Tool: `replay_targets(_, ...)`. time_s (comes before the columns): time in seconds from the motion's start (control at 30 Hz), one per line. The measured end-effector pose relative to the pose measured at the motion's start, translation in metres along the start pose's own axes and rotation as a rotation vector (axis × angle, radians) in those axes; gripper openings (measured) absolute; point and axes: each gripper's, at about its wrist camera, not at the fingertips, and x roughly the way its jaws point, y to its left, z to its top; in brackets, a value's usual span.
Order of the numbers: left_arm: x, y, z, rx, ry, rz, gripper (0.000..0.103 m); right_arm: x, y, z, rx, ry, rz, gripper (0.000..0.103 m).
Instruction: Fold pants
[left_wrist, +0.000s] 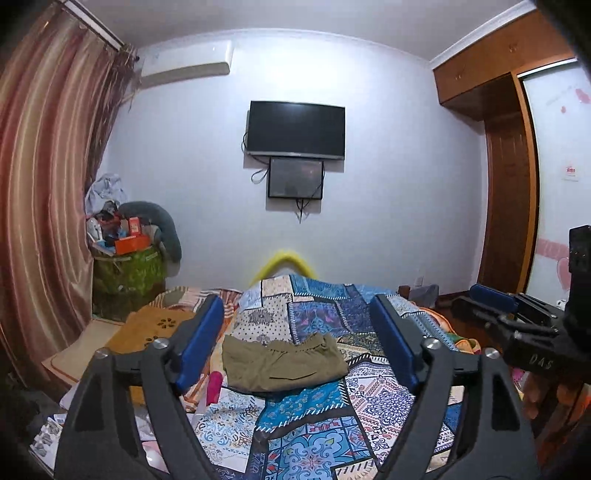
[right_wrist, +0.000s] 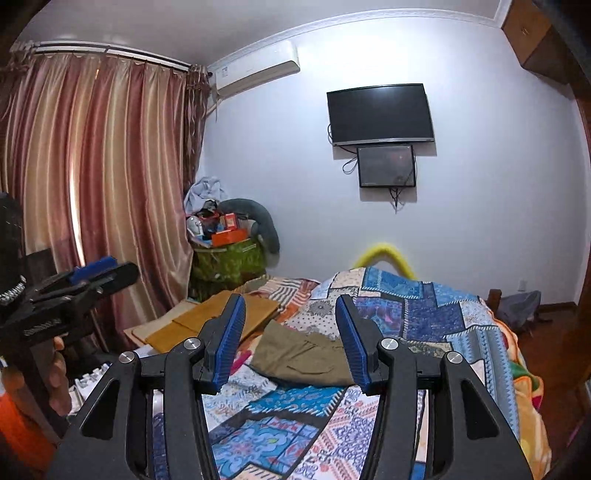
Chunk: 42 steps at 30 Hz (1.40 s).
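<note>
The olive-green pants (left_wrist: 282, 363) lie in a compact folded rectangle on the patchwork bedspread (left_wrist: 317, 417). They also show in the right wrist view (right_wrist: 306, 360). My left gripper (left_wrist: 297, 339) is open and empty, held above the bed short of the pants. My right gripper (right_wrist: 291, 338) is open and empty, also held back from the pants. The right gripper shows at the right edge of the left wrist view (left_wrist: 495, 301), and the left gripper shows at the left edge of the right wrist view (right_wrist: 98, 271).
Yellow-brown mats (left_wrist: 155, 328) lie on the bed's left side by the striped curtain (left_wrist: 44, 206). A cluttered green bin (left_wrist: 127, 271) stands in the corner. A TV (left_wrist: 295, 129) hangs on the far wall. A wooden wardrobe (left_wrist: 509, 184) stands at the right.
</note>
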Motion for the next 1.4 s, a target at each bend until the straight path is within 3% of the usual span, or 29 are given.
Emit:
replay_targets(0.07, -0.005, -0.001, -0.002, 0.0, -0.007, 0.005, 0.095, -0.004, 0.002, -0.002, 0.001, -0.015, -0.012, 0.073)
replay_targets(0.13, -0.006, -0.002, -0.003, 0.001, -0.014, 0.013, 0.101, -0.01, 0.003, -0.003, 0.012, -0.033, -0.02, 0.08)
replay_targets(0.23, -0.01, -0.005, -0.005, 0.001, -0.018, 0.024, 0.103, -0.012, 0.003, -0.002, 0.02, -0.037, -0.028, 0.087)
replay_targets(0.3, -0.007, -0.007, -0.006, 0.004, -0.015, 0.036, 0.103, -0.015, 0.004, -0.002, 0.016, -0.046, -0.041, 0.101)
replay_targets(0.33, -0.007, -0.007, -0.007, 0.006, -0.014, 0.038, 0.103, -0.016, 0.005, -0.002, 0.011, -0.048, -0.047, 0.103)
replay_targets(1.4, 0.001, -0.02, -0.02, 0.045, 0.007, 0.024, 0.103, -0.026, 0.004, -0.011, -0.004, -0.032, -0.089, 0.103)
